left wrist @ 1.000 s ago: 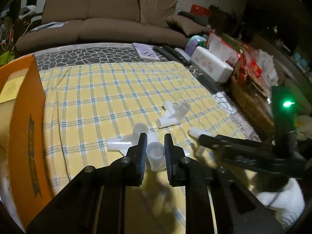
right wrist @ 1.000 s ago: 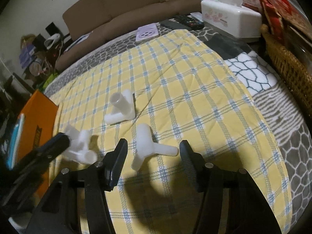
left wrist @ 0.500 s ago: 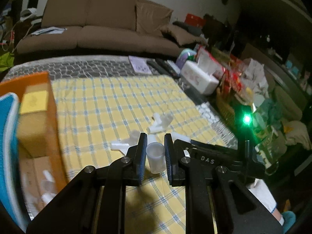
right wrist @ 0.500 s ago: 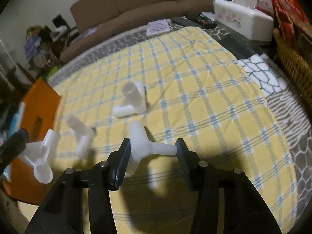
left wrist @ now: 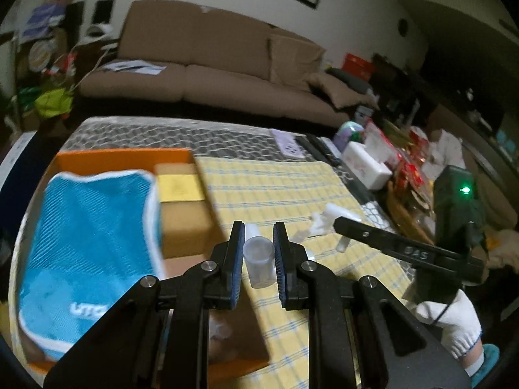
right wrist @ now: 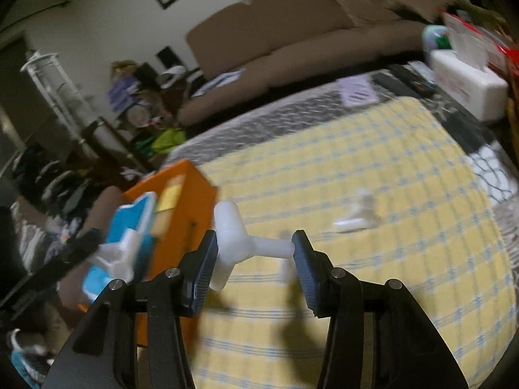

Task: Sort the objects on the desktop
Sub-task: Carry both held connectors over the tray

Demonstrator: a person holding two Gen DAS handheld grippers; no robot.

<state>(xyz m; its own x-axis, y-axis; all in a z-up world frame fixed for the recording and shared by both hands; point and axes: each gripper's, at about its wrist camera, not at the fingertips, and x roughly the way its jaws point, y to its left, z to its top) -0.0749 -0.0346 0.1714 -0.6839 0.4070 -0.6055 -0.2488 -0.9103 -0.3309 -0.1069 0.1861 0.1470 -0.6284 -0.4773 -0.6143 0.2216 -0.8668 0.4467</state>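
Here, white tee fitting (right wrist: 240, 243) seemingly stem rightward.

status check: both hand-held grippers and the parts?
Left hand-held gripper shut on white fitting. Right shut on T-fitting. Orange box ahead, unobstructed.

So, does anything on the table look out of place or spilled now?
Nothing is spilled or damaged. One white pipe fitting lies loose on the yellow checked cloth, away from the orange box. That is only unsorted, not odd.

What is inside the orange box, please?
In the orange box lie a blue mesh bag and a brown carton with a yellow label. The bag covers much of the bottom, so what lies beneath it cannot be seen.
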